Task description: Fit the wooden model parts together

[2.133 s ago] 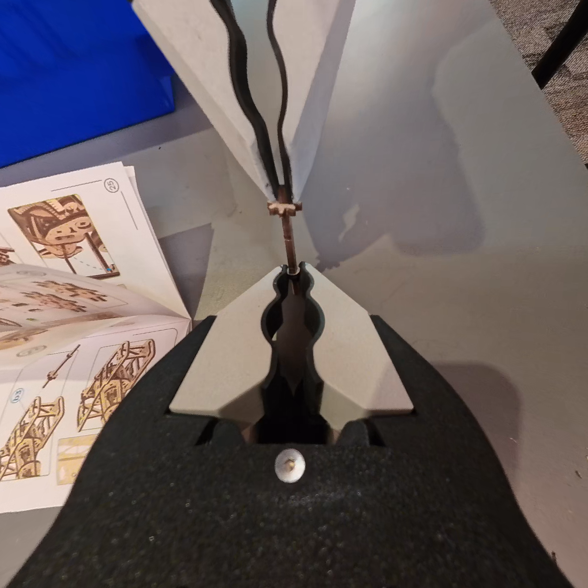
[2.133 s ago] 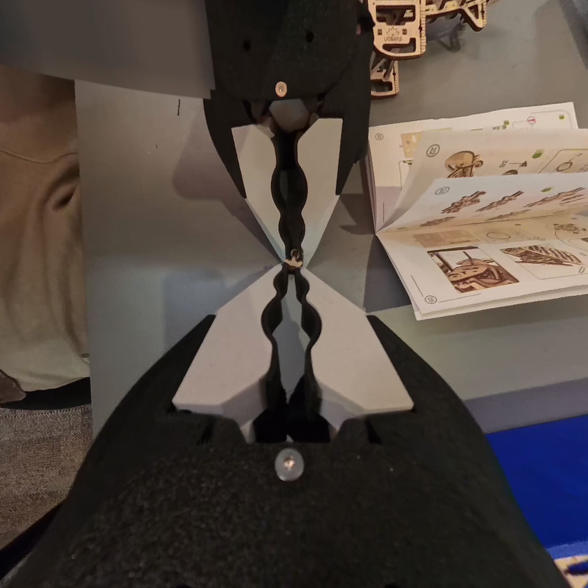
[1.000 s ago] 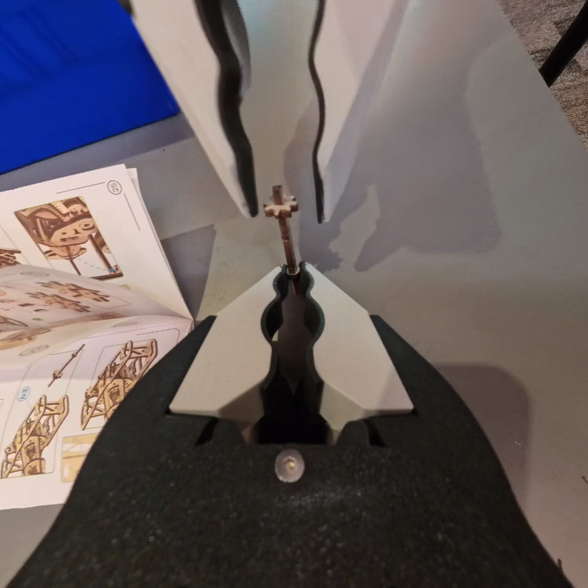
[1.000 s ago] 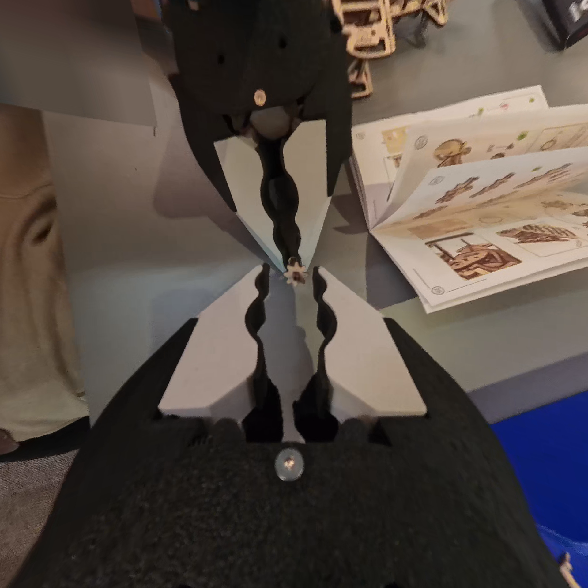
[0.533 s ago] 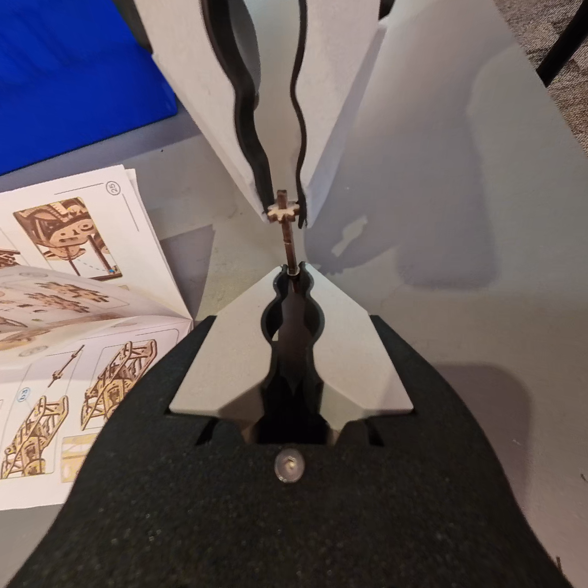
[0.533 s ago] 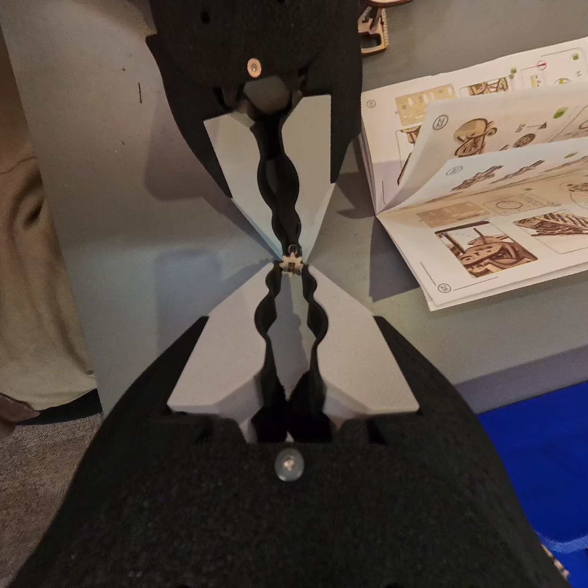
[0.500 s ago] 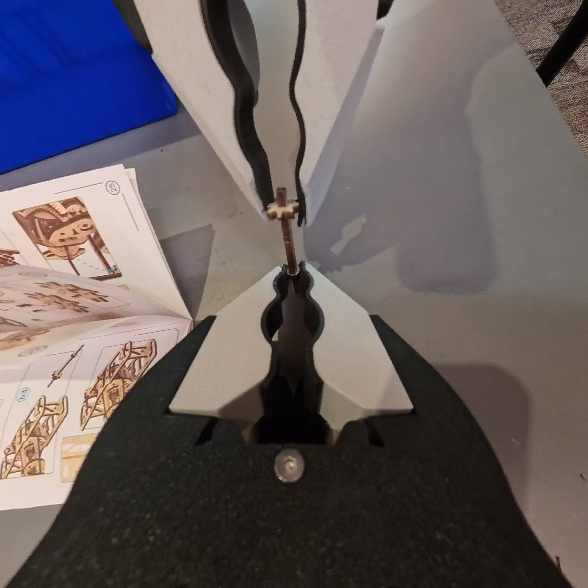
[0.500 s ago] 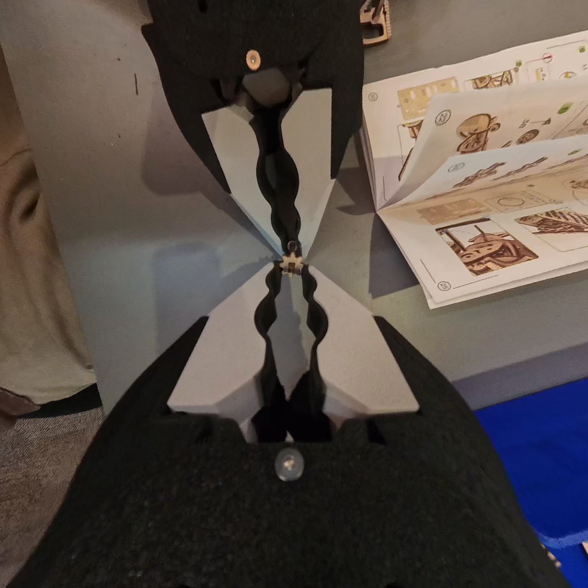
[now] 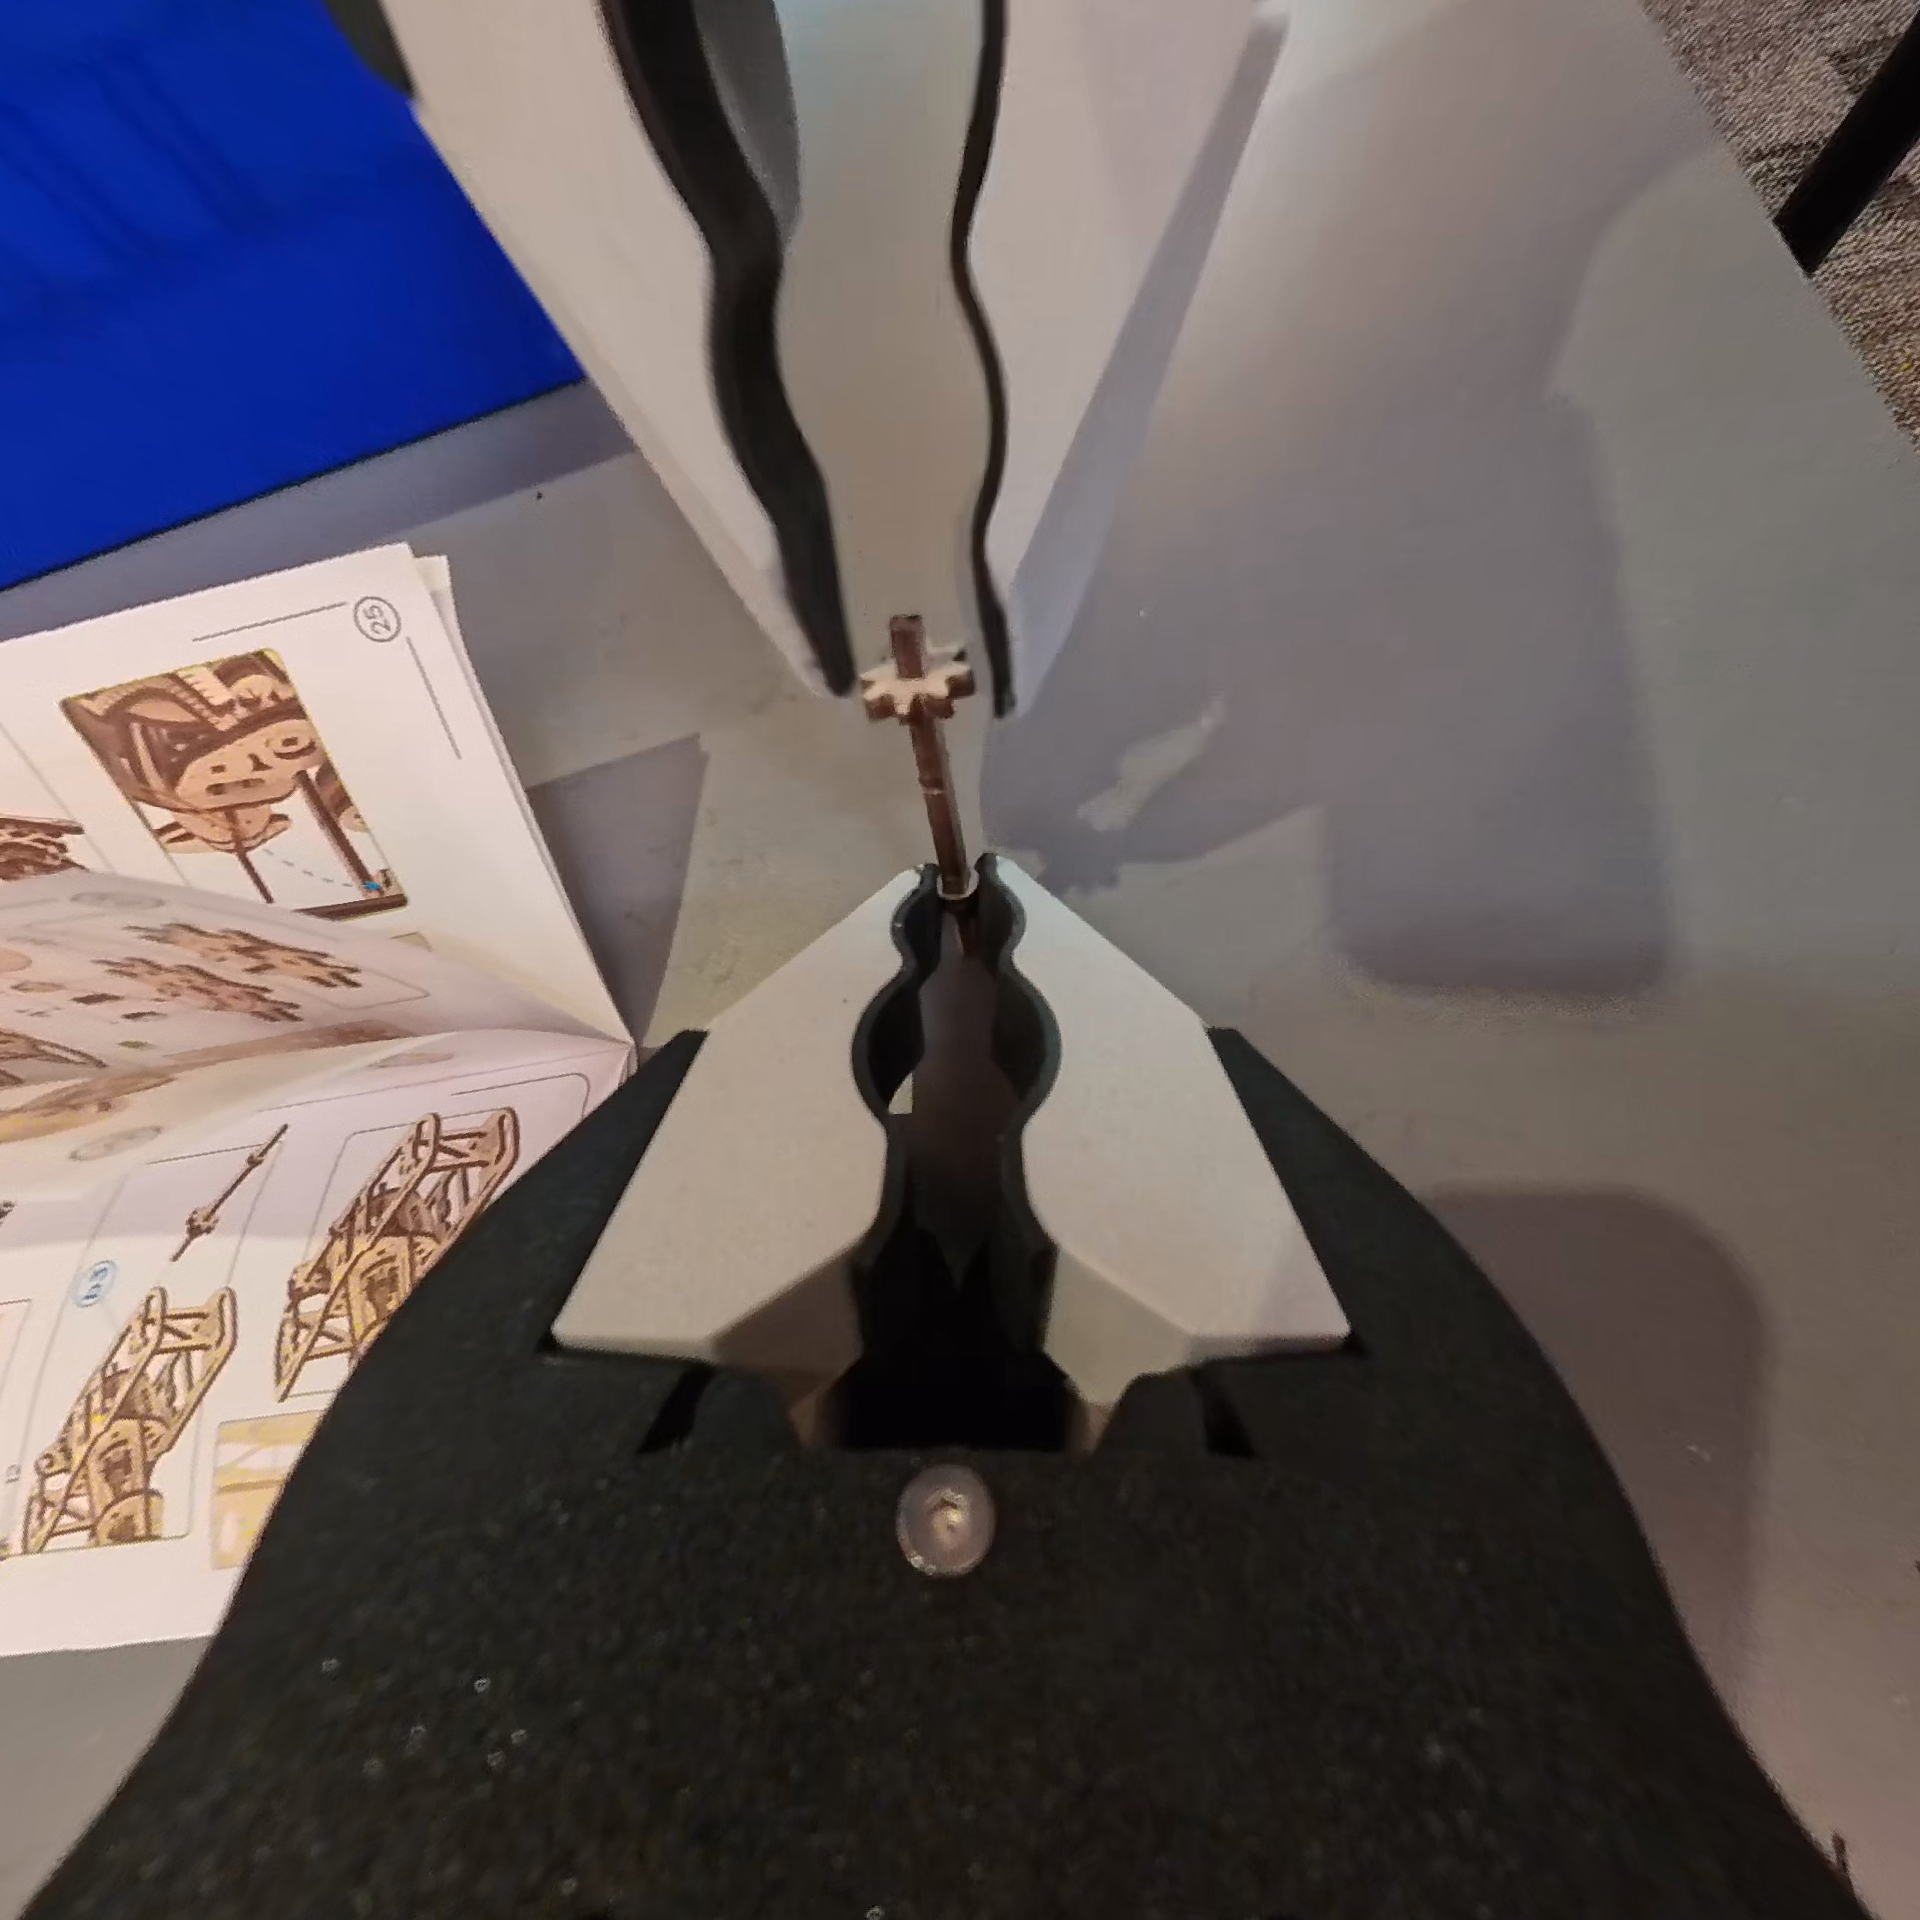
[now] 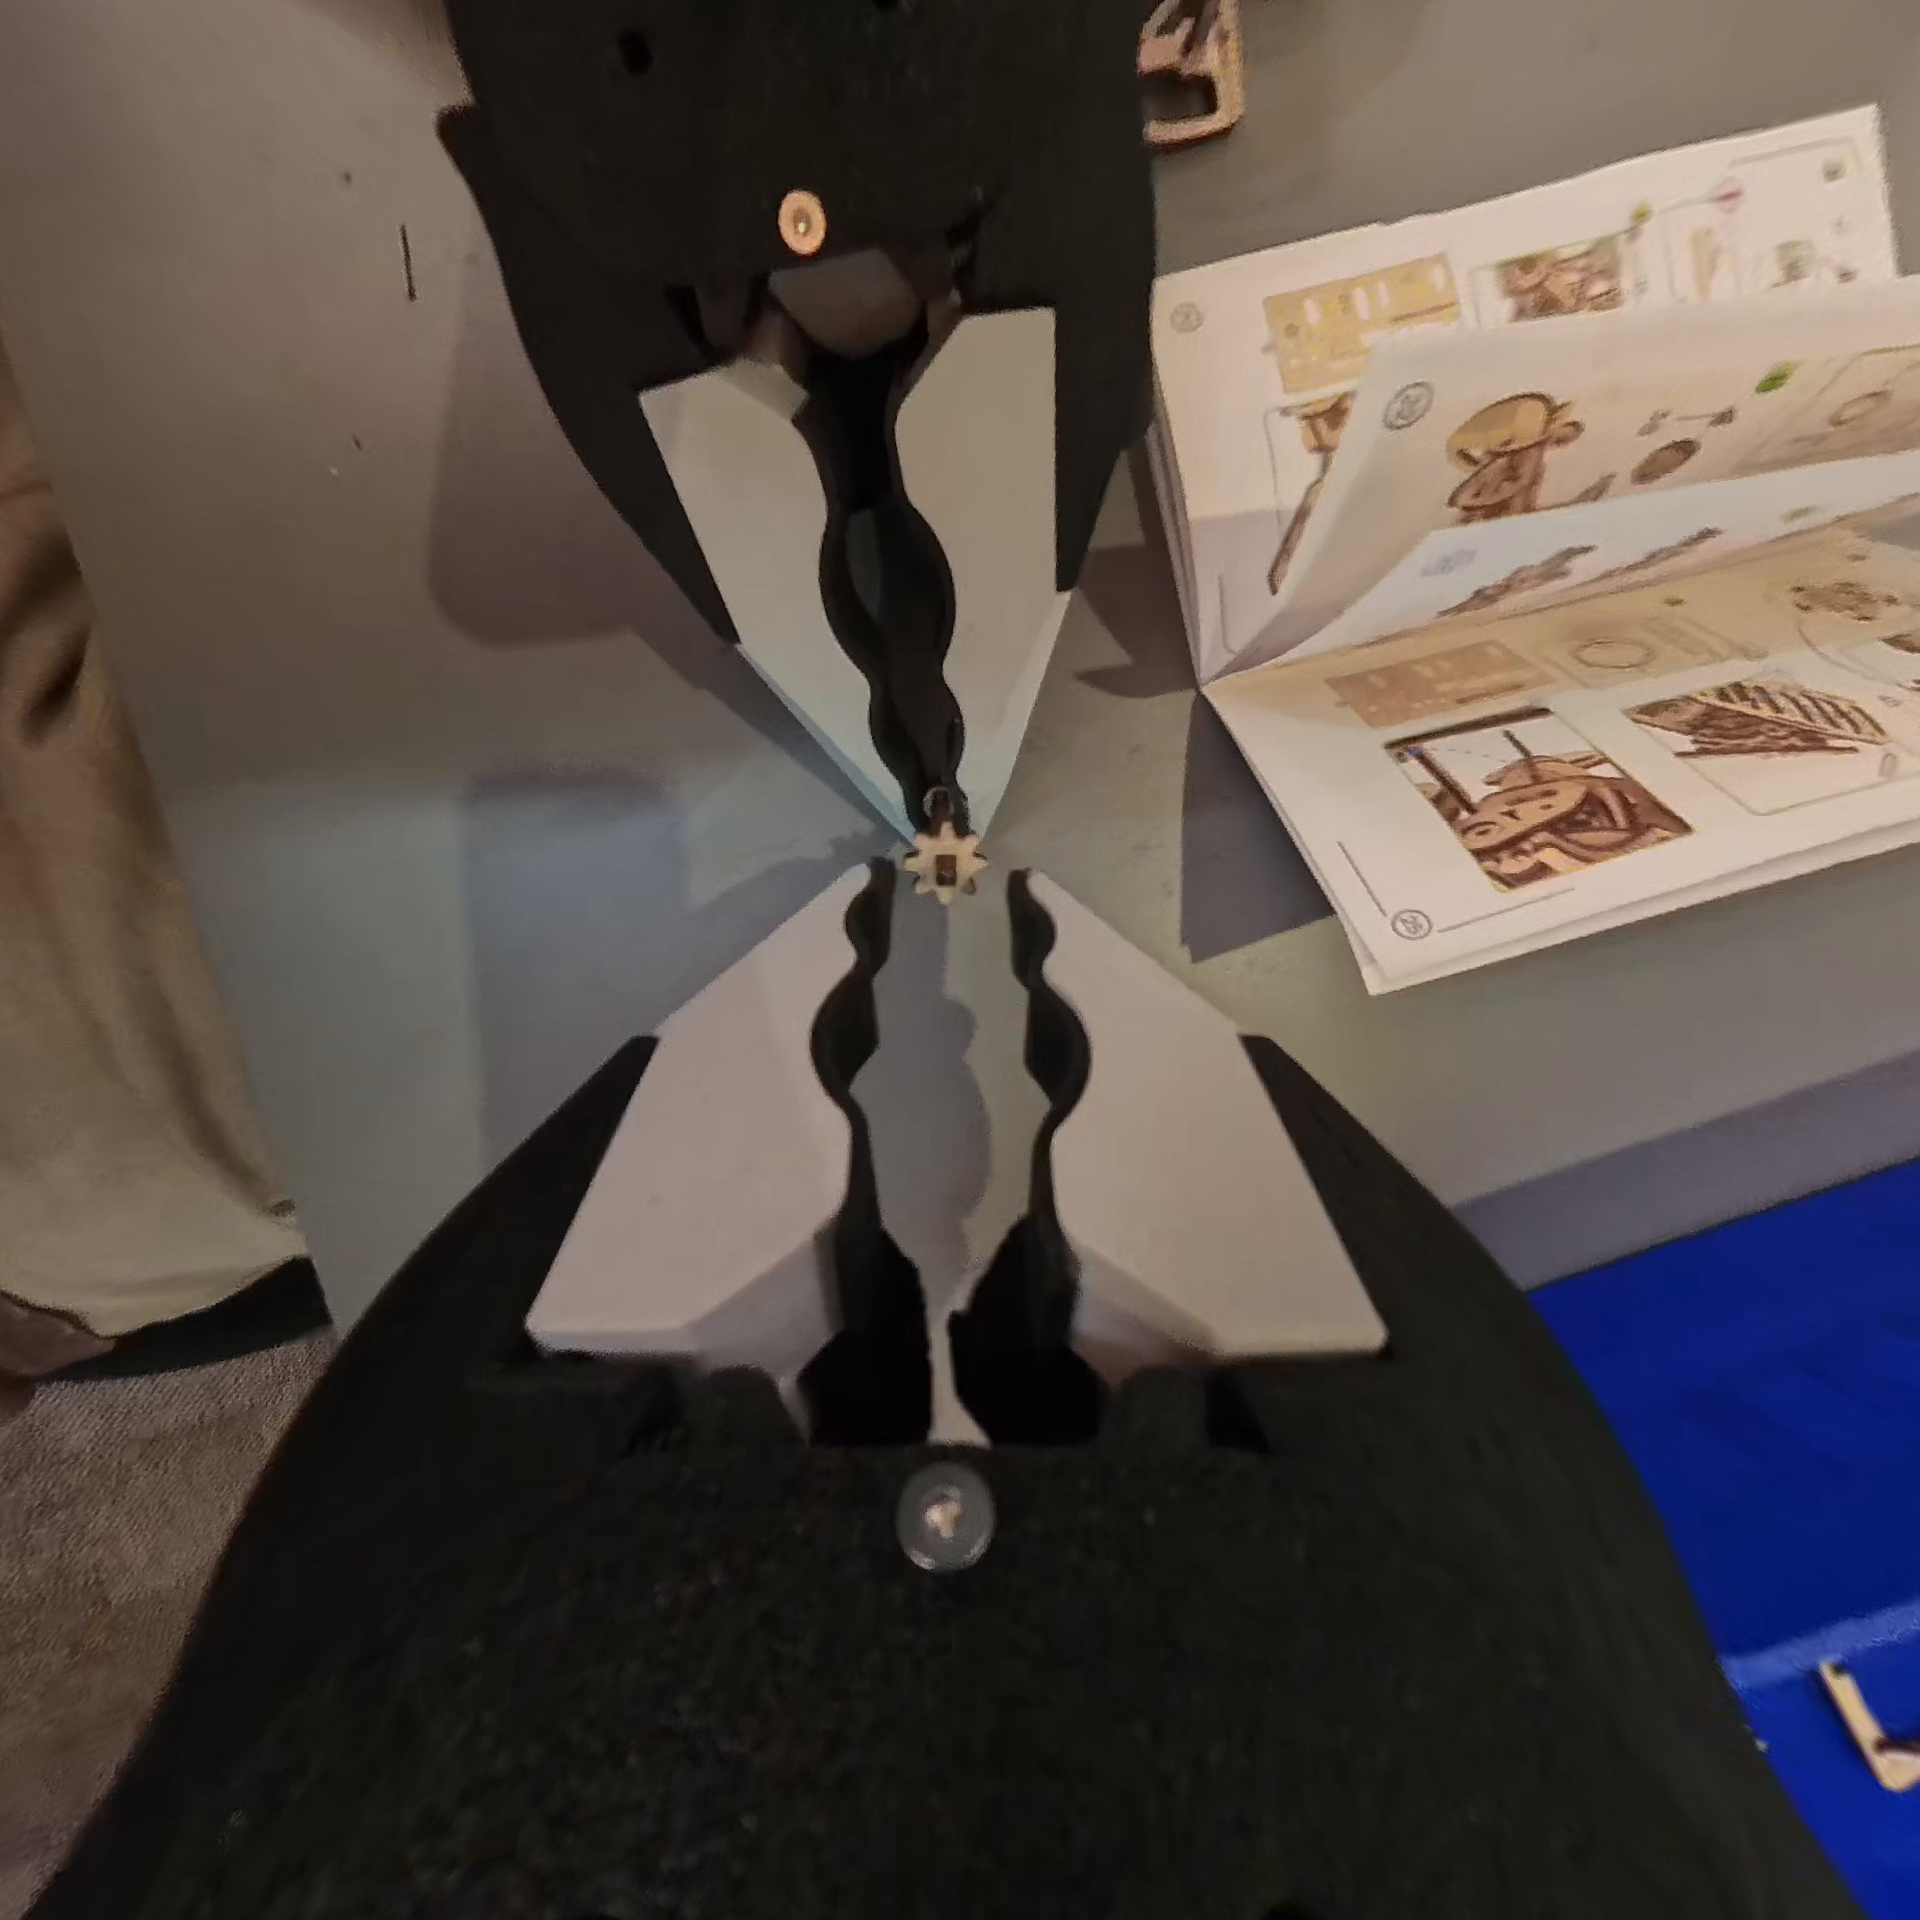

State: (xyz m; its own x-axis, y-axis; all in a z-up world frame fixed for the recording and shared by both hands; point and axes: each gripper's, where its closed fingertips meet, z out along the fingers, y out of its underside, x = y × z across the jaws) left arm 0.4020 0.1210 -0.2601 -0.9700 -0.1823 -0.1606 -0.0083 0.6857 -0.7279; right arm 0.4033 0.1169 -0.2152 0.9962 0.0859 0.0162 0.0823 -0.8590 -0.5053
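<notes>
My left gripper (image 9: 956, 885) is shut on a thin dark wooden axle (image 9: 932, 790) that sticks out forward. A small pale wooden gear (image 9: 917, 686) sits on the axle near its far end. My right gripper (image 10: 951, 881) faces the left one tip to tip. Its jaws stand a little apart on either side of the gear (image 10: 943, 860) and do not grip it. In the right wrist view the left gripper (image 10: 940, 805) comes down from the top, shut on the axle. In the left wrist view the right gripper's fingers (image 9: 821, 582) hang from the top.
Both grippers hover over a grey table (image 9: 1455, 623). An open instruction booklet (image 9: 260, 935) (image 10: 1558, 623) lies beside them. A blue mat (image 10: 1714, 1403) lies past the table edge with a small wooden piece (image 10: 1870, 1725) on it. A wooden model part (image 10: 1190, 62) lies at the far side.
Half a second ago my right gripper was closed on the gear; now its jaws have opened slightly and let it go. The left gripper still holds the axle, unmoved.
</notes>
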